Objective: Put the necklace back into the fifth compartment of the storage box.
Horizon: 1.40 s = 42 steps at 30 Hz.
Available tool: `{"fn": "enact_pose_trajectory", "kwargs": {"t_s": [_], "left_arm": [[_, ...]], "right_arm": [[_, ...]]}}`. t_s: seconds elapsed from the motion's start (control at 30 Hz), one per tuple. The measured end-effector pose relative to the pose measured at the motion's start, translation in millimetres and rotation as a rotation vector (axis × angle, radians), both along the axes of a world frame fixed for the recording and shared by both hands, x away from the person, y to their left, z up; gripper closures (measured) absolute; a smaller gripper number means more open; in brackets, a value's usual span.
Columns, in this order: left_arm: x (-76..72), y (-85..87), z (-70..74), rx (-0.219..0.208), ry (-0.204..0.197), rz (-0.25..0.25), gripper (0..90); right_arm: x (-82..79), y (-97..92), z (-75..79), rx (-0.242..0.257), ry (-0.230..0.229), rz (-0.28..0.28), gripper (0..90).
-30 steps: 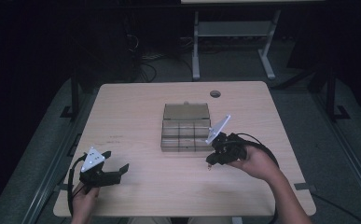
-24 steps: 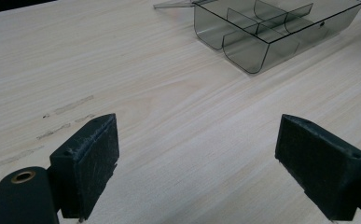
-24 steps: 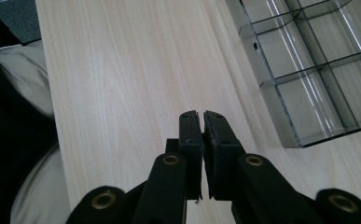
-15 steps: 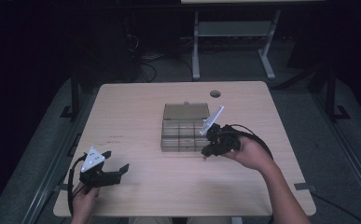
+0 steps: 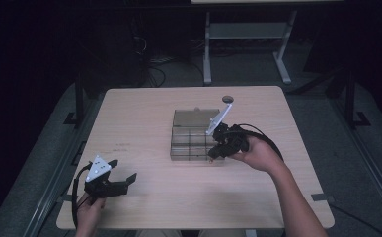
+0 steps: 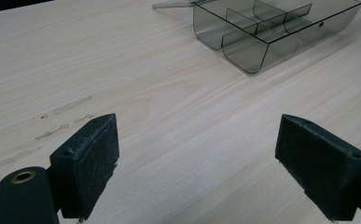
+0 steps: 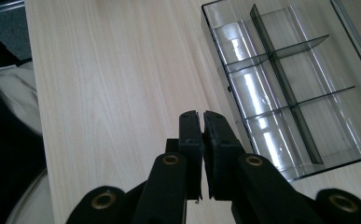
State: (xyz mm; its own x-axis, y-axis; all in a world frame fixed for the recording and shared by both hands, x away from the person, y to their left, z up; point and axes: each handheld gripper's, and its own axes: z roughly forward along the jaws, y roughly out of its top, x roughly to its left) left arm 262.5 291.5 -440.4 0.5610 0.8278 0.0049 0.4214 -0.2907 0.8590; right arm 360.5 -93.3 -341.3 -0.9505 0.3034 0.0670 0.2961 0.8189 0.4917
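Note:
A smoky clear compartment box [image 5: 193,143] lies in the middle of the wooden table [image 5: 139,113], its lid [image 5: 191,117] folded open behind it; its compartments look empty. My right gripper [image 5: 212,157] hovers at the box's near right corner, tilted down. Its jaws are shut with nothing between them [image 7: 200,114], and the box [image 7: 285,84] lies just to their right. My left gripper [image 5: 124,170] rests low at the table's front left, far from the box. Its jaws stand wide open and empty [image 6: 197,154], pointing across bare wood toward the box [image 6: 262,32].
A round grommet [image 5: 227,99] sits near the table's back edge. A metal frame [image 5: 248,34] and cables lie on the dark floor behind. In the right gripper view the table's near edge and the person's clothing [image 7: 10,93] show at the left.
My right gripper has moved a little up and away from the person, from beside the box's front right to its near right corner, jaws still shut. The left gripper has stayed put.

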Motion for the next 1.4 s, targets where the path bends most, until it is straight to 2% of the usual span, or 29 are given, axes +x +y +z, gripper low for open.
{"fn": "enact_pose_trajectory", "kwargs": {"t_s": [0.4, 0.7, 0.93, 1.4], "left_arm": [[0.0, 1.7, 0.1, -0.003, -0.001, 0.003, 13.0], [-0.7, 0.6, 0.4, 0.000, 0.000, -0.002, 13.0], [-0.3, 1.0, 0.2, -0.006, -0.003, -0.002, 13.0], [0.3, 3.2, 0.6, -0.002, 0.000, 0.000, 13.0]], "right_arm": [[14.4, 16.0, 7.8, -0.013, -0.008, 0.012, 85.6], [24.8, 23.7, 11.4, 0.001, -0.020, 0.009, 85.7], [35.6, 30.9, 8.7, -0.022, -0.015, -0.003, 85.7], [52.4, 39.7, 2.7, -0.023, -0.004, -0.027, 85.6]]}}
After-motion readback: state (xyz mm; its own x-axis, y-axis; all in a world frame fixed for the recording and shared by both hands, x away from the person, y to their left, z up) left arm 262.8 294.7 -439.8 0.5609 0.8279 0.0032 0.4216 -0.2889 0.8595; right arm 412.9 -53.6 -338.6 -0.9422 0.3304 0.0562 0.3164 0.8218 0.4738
